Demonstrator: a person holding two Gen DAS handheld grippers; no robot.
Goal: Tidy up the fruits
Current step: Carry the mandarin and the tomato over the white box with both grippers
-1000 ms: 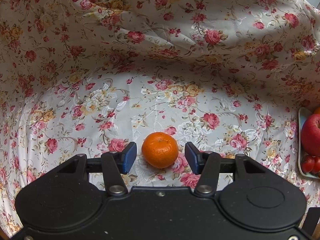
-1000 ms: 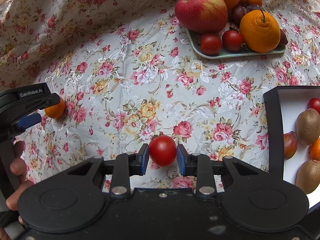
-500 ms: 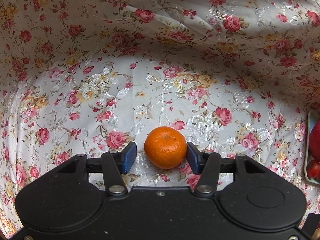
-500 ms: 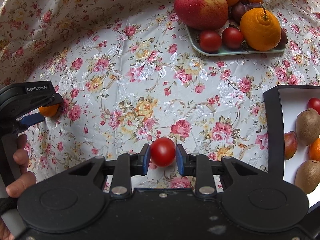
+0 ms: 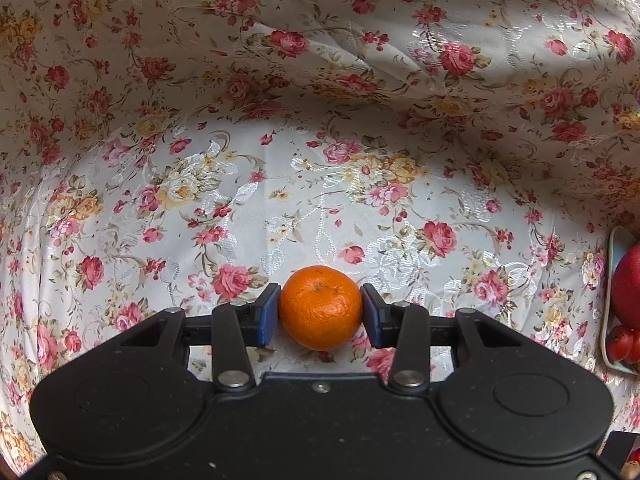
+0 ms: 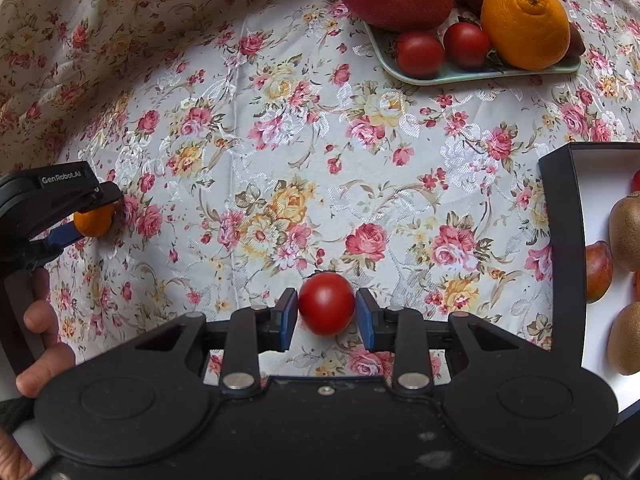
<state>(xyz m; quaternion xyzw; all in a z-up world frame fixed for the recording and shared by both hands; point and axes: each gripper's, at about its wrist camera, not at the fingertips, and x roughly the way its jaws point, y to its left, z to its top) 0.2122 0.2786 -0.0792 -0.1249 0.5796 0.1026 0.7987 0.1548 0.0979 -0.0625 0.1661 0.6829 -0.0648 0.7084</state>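
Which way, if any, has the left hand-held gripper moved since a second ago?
Yes. The left hand-held gripper barely shifted over the cloth, but its jaws have just been closing inward and now press the mandarin from both sides.

Your surface is a table under a cream floral cloth w/ pink, red and yellow roses point(image 6: 288, 128); the cloth rucks up in folds at the back and left point(image 5: 320, 40). Directly on it: a small round orange mandarin point(image 5: 320, 308) toward the left, a small glossy red cherry tomato point(image 6: 326, 303) near the middle, apart from the mandarin. At the far side you've a pale green rectangular tray point(image 6: 480, 74) loaded w/ fruit. At the right edge sits a black-walled box w/ white inside point(image 6: 560, 248), also holding fruit. Tray and box are apart, cloth showing between.
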